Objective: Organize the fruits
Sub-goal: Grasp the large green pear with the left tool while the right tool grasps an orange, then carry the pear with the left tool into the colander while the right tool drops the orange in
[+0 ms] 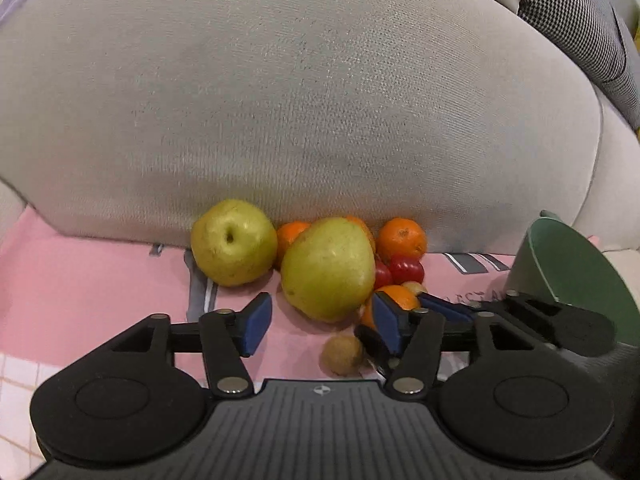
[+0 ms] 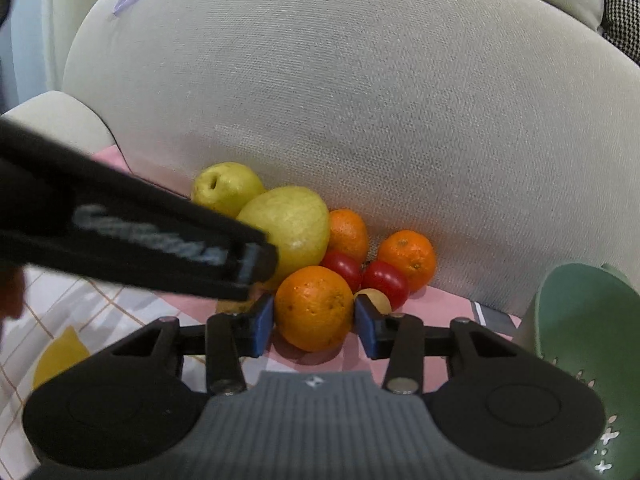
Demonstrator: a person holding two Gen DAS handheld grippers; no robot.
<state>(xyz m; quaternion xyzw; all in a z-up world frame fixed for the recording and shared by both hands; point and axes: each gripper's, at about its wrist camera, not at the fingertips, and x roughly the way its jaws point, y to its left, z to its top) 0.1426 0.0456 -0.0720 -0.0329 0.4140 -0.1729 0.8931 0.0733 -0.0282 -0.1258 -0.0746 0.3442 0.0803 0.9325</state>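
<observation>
Fruit is heaped on a pink cloth (image 1: 80,280) against a sofa cushion. In the right wrist view my right gripper (image 2: 314,326) is shut on a large orange (image 2: 314,308), one blue pad on each side of it. My left gripper (image 1: 320,324) stands open just short of a big green-yellow pear (image 1: 328,268), gripping nothing. A brown kiwi (image 1: 342,354) lies between its fingers, nearer the right one. One of its fingers (image 2: 160,248) crosses the right wrist view from the left. A second pear (image 1: 234,242), tangerines (image 2: 408,258) and red tomatoes (image 2: 386,282) lie behind.
A green bowl (image 2: 588,320) stands at the right, close to the right gripper. The grey back cushion (image 1: 300,100) rises directly behind the fruit. A houndstooth pillow (image 1: 580,28) sits at the upper right. The cloth stretches away to the left of the pile.
</observation>
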